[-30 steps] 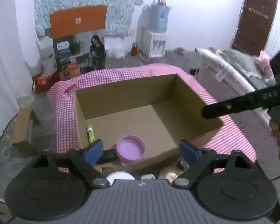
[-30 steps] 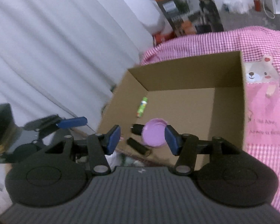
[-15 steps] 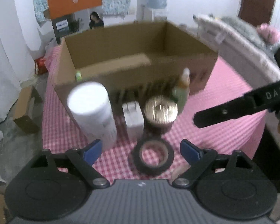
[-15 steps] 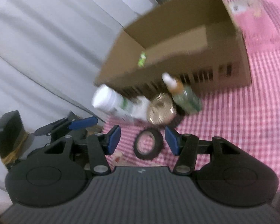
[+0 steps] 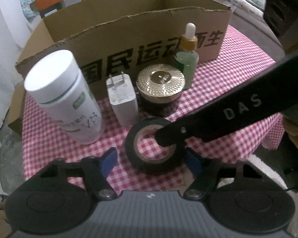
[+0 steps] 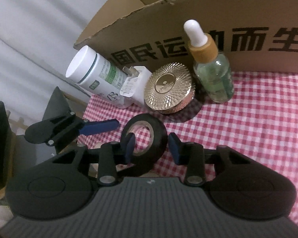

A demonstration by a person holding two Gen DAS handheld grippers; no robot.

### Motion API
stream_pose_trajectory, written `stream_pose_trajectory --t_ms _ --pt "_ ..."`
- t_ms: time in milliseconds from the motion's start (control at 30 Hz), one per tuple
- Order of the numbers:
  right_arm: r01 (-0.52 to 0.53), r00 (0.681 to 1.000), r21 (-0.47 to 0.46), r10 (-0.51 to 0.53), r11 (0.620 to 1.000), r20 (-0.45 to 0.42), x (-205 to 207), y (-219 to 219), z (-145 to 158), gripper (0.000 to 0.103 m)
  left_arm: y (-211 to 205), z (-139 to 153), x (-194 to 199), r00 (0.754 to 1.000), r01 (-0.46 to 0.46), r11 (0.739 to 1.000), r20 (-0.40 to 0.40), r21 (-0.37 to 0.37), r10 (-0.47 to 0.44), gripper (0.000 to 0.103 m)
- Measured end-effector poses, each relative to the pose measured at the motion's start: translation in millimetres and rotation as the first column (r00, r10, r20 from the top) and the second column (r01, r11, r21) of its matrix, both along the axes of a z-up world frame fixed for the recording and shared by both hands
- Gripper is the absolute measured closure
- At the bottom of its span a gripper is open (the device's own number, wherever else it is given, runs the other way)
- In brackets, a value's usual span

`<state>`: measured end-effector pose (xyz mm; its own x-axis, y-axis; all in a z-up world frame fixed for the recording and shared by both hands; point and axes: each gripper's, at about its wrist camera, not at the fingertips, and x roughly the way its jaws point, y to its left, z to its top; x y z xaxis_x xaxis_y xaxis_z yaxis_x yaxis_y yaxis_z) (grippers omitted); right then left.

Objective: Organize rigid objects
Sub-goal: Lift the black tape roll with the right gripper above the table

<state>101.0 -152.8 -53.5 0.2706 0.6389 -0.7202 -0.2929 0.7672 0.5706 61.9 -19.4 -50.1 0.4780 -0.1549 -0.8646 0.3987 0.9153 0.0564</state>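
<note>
My right tongs (image 6: 151,144) are closing across the wall of the black tape roll (image 6: 144,138): the left pad sits inside the hole, the right pad is outside the rim with a sliver of gap showing, so I judge the pinch is not yet made. Going through the core makes sense to me, since the roll lies flat on the tabletop (image 6: 258,119) and its outer width would be awkward to span.

My left tongs (image 5: 149,161) are also closing, straddling the same roll from the near side; one pad stands clear to the left, the other is near the roll's right edge, partly hidden by the right tongs' finger that crosses the left wrist view, so I cannot tell whether it touches. They hold nothing.

Both tongs are pitched steeply down towards the cloth, low over the roll at the tabletop's front edge.

Behind the roll stand the rest in a row, close together: a white canister (image 5: 63,97), a white plug adapter (image 5: 122,97), a gold-lidded jar (image 5: 160,87) and a green dropper bottle (image 5: 186,59). They sit just in front of the cardboard box (image 5: 129,29), which I take to be where they belong.
</note>
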Motion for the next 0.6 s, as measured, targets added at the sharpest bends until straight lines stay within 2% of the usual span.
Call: stream_pose_trajectory --t_ms 133,467,600 --pt "-0.004 1.000 -0.005 0.004 1.000 0.006 2 2 -2 0.072 -4 0 0 1.000 0.002 1.000 0.006 -0.007 -0.002 0.036" --pt "0.019 1.000 -0.041 -0.019 0.999 0.017 -14 -17 6 0.072 -31 2 -15 0.998 0.055 0.998 0.022 -0.042 -0.054 0.037" --pt "0.030 0.999 -0.060 -0.027 0.998 0.037 -20 -22 8 0.072 -43 0 -17 0.997 0.072 0.997 0.034 -0.036 -0.071 0.036"
